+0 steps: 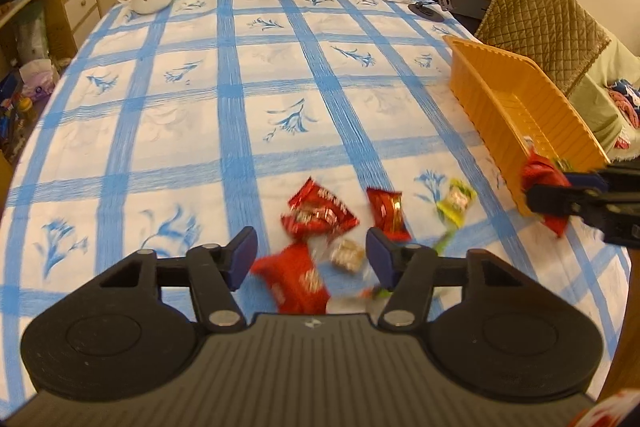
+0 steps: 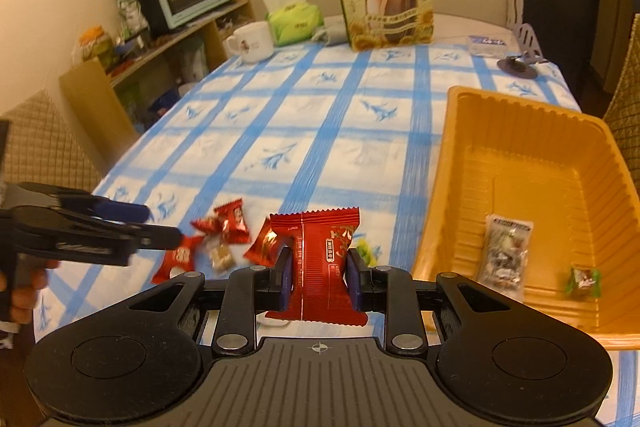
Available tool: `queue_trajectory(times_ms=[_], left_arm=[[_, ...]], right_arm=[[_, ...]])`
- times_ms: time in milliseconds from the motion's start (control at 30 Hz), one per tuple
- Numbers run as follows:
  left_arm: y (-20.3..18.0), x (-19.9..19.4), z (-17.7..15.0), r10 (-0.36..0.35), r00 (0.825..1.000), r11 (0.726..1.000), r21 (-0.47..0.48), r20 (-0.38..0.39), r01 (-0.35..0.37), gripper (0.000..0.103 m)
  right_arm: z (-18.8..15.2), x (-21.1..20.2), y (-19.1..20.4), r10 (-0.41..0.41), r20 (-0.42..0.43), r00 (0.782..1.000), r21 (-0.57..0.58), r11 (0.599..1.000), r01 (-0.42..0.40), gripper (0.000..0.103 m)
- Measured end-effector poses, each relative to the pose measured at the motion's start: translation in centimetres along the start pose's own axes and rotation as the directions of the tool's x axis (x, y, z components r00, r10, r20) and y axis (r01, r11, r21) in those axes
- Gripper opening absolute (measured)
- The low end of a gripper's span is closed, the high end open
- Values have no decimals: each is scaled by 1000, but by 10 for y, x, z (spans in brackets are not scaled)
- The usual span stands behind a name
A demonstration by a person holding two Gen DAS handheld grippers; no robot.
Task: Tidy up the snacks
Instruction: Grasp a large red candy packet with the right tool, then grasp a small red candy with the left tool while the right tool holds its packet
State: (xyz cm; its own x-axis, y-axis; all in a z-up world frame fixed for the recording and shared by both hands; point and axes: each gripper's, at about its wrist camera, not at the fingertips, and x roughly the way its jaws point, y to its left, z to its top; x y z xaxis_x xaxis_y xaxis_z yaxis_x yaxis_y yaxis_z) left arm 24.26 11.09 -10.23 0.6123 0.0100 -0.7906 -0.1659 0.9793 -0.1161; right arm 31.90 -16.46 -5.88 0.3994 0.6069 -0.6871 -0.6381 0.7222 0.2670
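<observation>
The left tongs [image 1: 310, 253] gape wide over loose red snack packets [image 1: 320, 213] on the checked desk [image 1: 224, 115]. The right tongs [image 2: 318, 277] clamp an upright red foil packet [image 2: 320, 267] beside the orange plastic tray [image 2: 516, 131], which holds a clear wrapped snack [image 2: 505, 253] and a green candy [image 2: 583, 281].

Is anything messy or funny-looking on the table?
Yes. Several snacks lie scattered on the tablecloth beside the tray, not in it. Only two packets are in the tray. The right gripper holds a red packet.
</observation>
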Motion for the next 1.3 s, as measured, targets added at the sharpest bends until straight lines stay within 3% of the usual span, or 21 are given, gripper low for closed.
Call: queue_trajectory(times_ms=[300, 633, 1300], left_arm=[[2, 43, 18, 16, 998, 1000, 4, -58, -16, 38], [14, 46, 9, -4, 995, 1000, -5, -102, 3, 22], [16, 41, 12, 29, 996, 999, 26, -83, -27, 15]], right_arm=[[2, -9, -17, -20, 16, 1000, 48, 999, 19, 28], [4, -5, -27, -21, 6, 1000, 73, 997, 20, 28], [4, -5, -23, -7, 15, 1000, 69, 998, 6, 28]])
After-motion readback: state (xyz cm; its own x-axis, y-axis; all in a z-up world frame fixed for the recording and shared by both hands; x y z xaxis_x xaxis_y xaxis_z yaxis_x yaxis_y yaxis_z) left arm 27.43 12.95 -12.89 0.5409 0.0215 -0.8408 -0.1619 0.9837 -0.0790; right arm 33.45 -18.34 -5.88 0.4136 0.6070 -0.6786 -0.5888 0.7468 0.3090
